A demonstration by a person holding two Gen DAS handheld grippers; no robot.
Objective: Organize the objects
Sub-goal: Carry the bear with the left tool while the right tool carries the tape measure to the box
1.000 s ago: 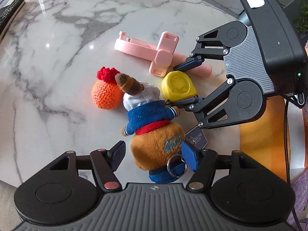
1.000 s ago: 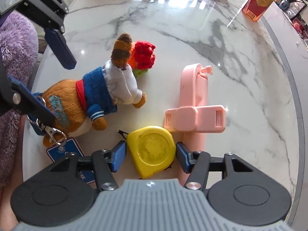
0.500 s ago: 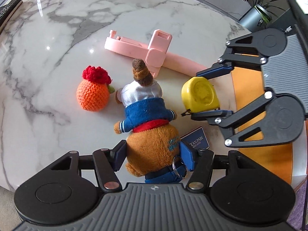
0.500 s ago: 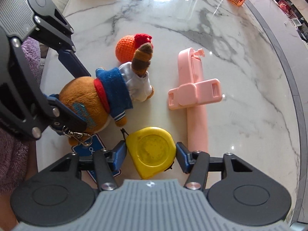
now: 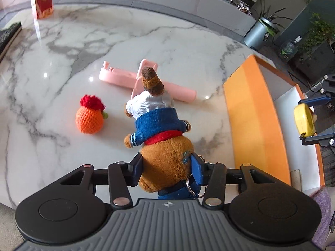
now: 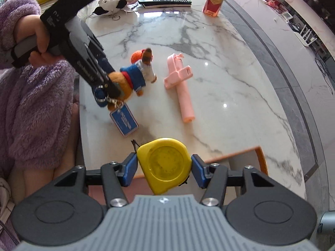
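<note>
The plush bear (image 5: 165, 146) hung clear of the marble table (image 5: 62, 67), squeezed by the left gripper (image 5: 166, 170), whose jaws had just been closing on it; the right gripper (image 6: 164, 167) clamped the yellow tape measure (image 6: 165, 165) above the orange box (image 5: 251, 113); only the right wrist view showed the bear's blue tag (image 6: 124, 121) and a purple sleeve (image 6: 35, 104); the pink holder (image 5: 125, 79) and crocheted orange (image 5: 90, 119) lay farther off; the box's interior was mostly cut off.

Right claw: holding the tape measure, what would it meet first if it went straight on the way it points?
Probably the orange box beneath the right claw and its tape measure; depth is unclear.
</note>
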